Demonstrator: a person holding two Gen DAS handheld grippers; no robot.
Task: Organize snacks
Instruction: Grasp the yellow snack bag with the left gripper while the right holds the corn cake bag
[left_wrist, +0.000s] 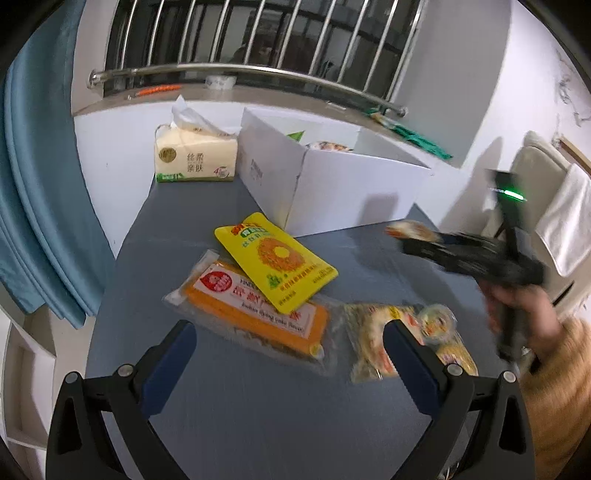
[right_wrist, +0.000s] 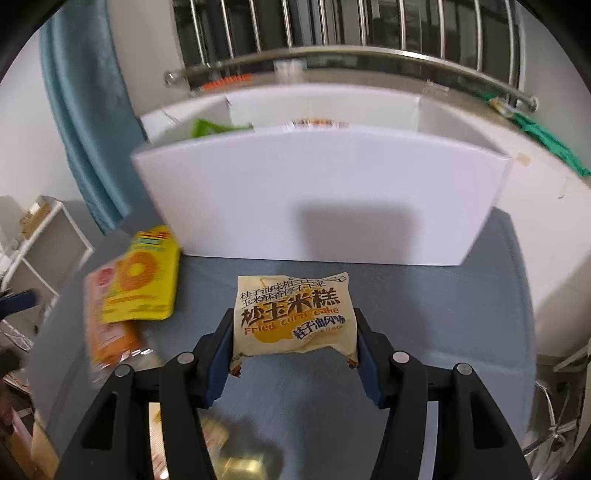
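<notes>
My right gripper (right_wrist: 293, 325) is shut on a cream fried corn cake packet (right_wrist: 293, 314) and holds it above the grey table, in front of the white box (right_wrist: 317, 199). The left wrist view shows that gripper (left_wrist: 413, 236) blurred at the right, with the packet (left_wrist: 408, 229) at its tip. My left gripper (left_wrist: 288, 332) is open and empty above an orange cake packet (left_wrist: 255, 314). A yellow pouch (left_wrist: 277, 262) lies across the orange packet. A clear bag of small snacks (left_wrist: 402, 336) lies to the right, under my right finger.
A tissue pack (left_wrist: 195, 155) stands at the back left beside the white box (left_wrist: 332, 184), which holds a green packet (right_wrist: 212, 127) and another snack. A steel rail (left_wrist: 240, 72) and a window ledge run behind. A blue curtain (left_wrist: 33, 184) hangs on the left.
</notes>
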